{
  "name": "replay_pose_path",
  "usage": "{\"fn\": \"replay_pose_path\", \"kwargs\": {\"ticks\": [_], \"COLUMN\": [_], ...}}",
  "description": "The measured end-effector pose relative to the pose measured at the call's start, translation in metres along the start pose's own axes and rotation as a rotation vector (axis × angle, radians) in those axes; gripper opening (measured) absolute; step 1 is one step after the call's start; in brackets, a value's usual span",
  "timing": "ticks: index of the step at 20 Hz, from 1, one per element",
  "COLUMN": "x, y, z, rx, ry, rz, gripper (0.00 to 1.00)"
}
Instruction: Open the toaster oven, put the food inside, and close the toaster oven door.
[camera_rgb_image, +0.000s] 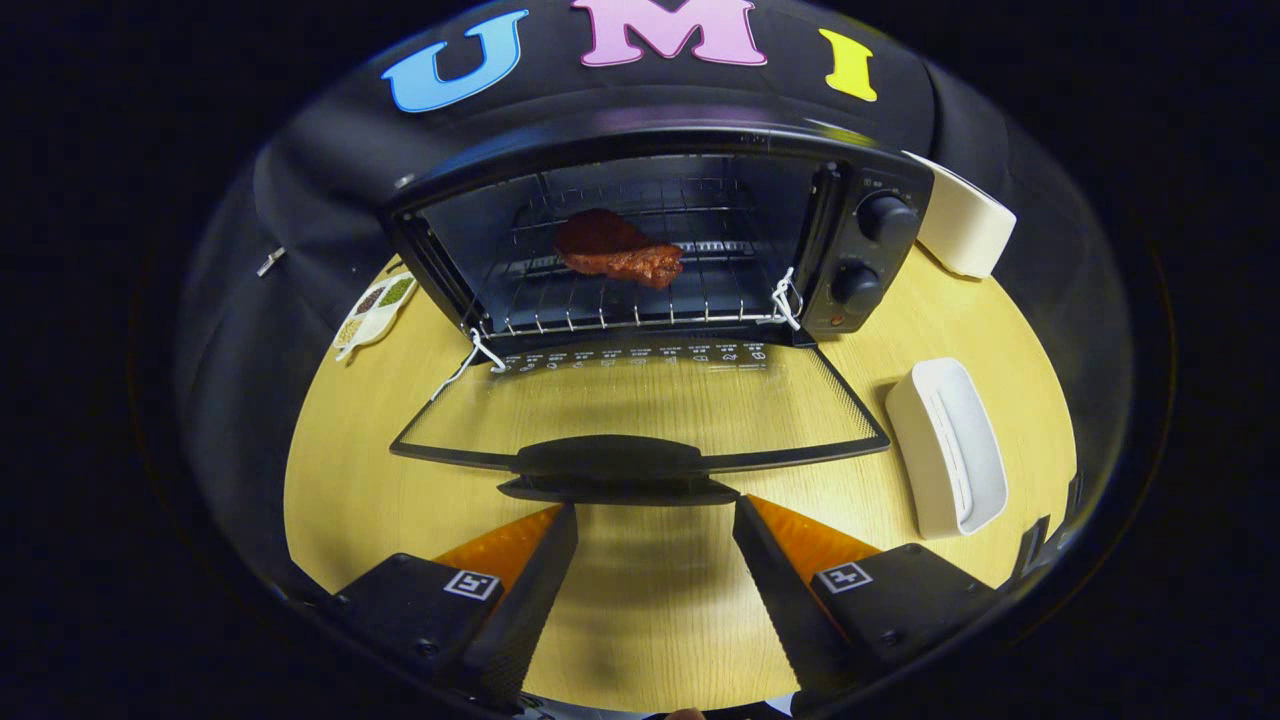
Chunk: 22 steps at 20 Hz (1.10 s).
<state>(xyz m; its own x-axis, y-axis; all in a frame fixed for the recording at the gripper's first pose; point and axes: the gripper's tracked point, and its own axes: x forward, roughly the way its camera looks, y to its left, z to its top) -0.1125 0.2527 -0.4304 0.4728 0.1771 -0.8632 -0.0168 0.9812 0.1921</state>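
Far left on the desk, against the booth's dark cloth wall, lies a small white dish with divided pockets of what look like beans or seeds, just beside the oven's left corner. Next comes the oven itself, a black toaster oven standing at the back of the desk with its door dropped fully open, the glass panel lying flat toward me so the wood grain shows through it. White cords are tied at both hinge corners. Inside, on the wire rack, sits the food, a reddish-brown piece like a slab of meat, resting a little left of the rack's middle and well back from the front edge. The door's dark handle lies at the near edge, just ahead of the hand-held gripper, whose two fingers are spread wide apart with bare desk between them; they grip nothing and touch neither handle nor door. Right of the cavity are two black knobs, one above the other. Beyond the oven's right side stands a white box, and nearer, beside the open door's right edge, lies a white tray on the desk.
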Motion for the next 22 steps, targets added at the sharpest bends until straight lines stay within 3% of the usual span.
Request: {"fn": "replay_pose_path", "kwargs": {"ticks": [11, 22], "x": [-0.033, -0.061], "y": [0.006, -0.013], "z": [0.053, 0.11], "rx": [0.046, 0.041], "ry": [-0.177, -0.356], "rz": [0.065, 0.055], "gripper": [0.99, 0.98]}}
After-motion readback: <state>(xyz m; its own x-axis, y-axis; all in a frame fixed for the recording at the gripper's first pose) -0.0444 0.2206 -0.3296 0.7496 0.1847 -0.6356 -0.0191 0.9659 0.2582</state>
